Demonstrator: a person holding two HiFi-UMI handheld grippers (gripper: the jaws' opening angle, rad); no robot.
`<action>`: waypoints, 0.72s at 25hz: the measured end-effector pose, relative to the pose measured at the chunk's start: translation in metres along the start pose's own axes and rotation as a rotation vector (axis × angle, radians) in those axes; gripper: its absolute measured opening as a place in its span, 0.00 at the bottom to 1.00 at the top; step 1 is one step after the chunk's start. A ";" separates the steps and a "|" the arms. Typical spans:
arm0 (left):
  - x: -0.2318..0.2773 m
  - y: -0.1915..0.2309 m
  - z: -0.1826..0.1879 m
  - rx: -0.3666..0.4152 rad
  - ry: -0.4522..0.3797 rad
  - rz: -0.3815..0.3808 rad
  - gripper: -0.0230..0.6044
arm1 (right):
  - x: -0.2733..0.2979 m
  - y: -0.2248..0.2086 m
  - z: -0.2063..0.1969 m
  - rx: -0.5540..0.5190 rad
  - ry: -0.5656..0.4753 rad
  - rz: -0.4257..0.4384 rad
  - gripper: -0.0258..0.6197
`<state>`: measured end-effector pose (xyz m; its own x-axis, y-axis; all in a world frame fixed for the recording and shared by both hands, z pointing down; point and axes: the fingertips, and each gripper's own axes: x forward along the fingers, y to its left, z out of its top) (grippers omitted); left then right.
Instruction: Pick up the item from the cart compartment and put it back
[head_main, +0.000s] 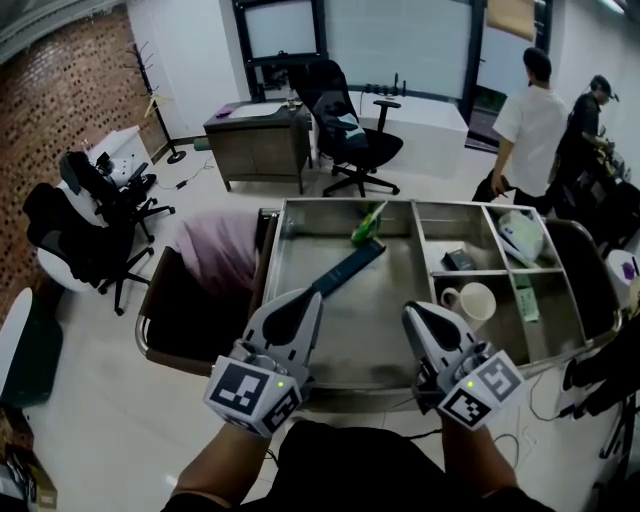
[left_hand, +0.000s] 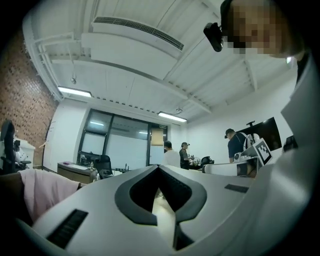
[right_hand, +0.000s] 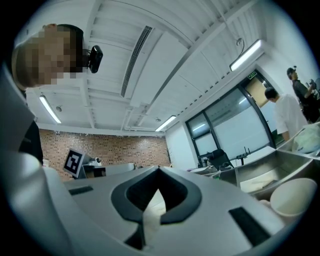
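A steel cart (head_main: 345, 365) with several compartments stands in front of me. Its large left compartment holds a long dark blue box (head_main: 348, 272) and a green packet (head_main: 367, 224). The right compartments hold a white mug (head_main: 470, 300), a small dark box (head_main: 458, 260), a white bag (head_main: 520, 235) and a pale green packet (head_main: 527, 300). My left gripper (head_main: 305, 298) hovers shut and empty over the cart's near edge. To its right, my right gripper (head_main: 415, 312) is also shut and empty, just left of the mug (right_hand: 292, 197). Both gripper views point upward across the room, with the jaws closed (left_hand: 159, 168) (right_hand: 159, 170).
A chair draped with pink cloth (head_main: 215, 255) sits against the cart's left side. Black office chairs (head_main: 350, 135) and a desk (head_main: 258, 135) stand behind, and more chairs (head_main: 95, 215) at the left. Two people (head_main: 530, 120) stand at the back right.
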<state>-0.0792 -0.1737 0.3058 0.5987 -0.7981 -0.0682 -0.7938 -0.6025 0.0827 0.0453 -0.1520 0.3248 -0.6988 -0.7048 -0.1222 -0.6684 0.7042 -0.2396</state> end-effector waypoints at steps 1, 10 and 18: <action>-0.002 -0.001 0.000 0.006 -0.008 0.004 0.04 | 0.000 0.000 0.001 -0.002 -0.002 -0.001 0.07; -0.026 -0.002 -0.033 0.010 0.029 0.063 0.04 | -0.009 -0.001 -0.004 0.019 0.006 -0.023 0.07; -0.019 -0.006 -0.037 0.050 0.042 0.058 0.04 | -0.010 0.000 -0.007 -0.013 0.017 -0.042 0.07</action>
<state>-0.0817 -0.1551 0.3436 0.5543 -0.8320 -0.0227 -0.8312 -0.5548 0.0357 0.0505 -0.1444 0.3325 -0.6745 -0.7321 -0.0960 -0.7002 0.6755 -0.2311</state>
